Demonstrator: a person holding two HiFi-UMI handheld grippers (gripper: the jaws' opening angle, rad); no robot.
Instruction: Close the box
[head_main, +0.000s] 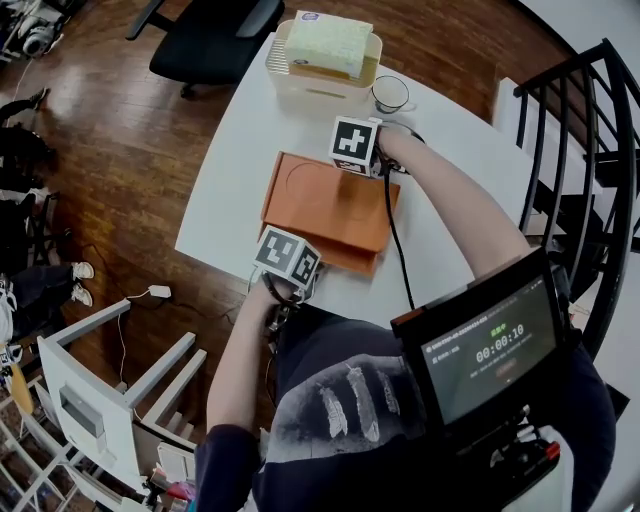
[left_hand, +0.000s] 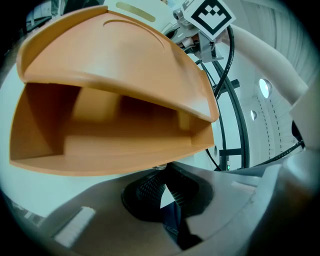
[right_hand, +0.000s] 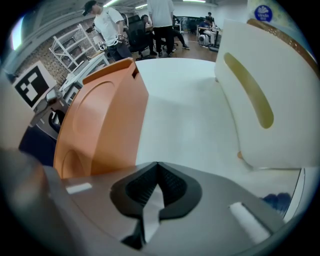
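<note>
An orange box (head_main: 325, 210) lies on the white table (head_main: 235, 160). In the left gripper view its lid (left_hand: 115, 60) stands ajar above the base (left_hand: 100, 150), and the opening faces me. My left gripper (head_main: 290, 262) is at the box's near edge; its jaws (left_hand: 161, 172) are shut, tips right at the base's front rim. My right gripper (head_main: 357, 148) is at the box's far right corner, shut (right_hand: 157, 167), with the orange lid (right_hand: 100, 125) just to its left. Its marker cube (left_hand: 210, 15) shows beyond the box.
A white container (head_main: 325, 60) with a yellow pad on top stands at the table's far edge, close on the right gripper's right (right_hand: 260, 90). A cup (head_main: 390, 95) sits beside it. A black chair (head_main: 210, 40), stair railing (head_main: 590, 150) and white shelf (head_main: 100, 400) surround the table.
</note>
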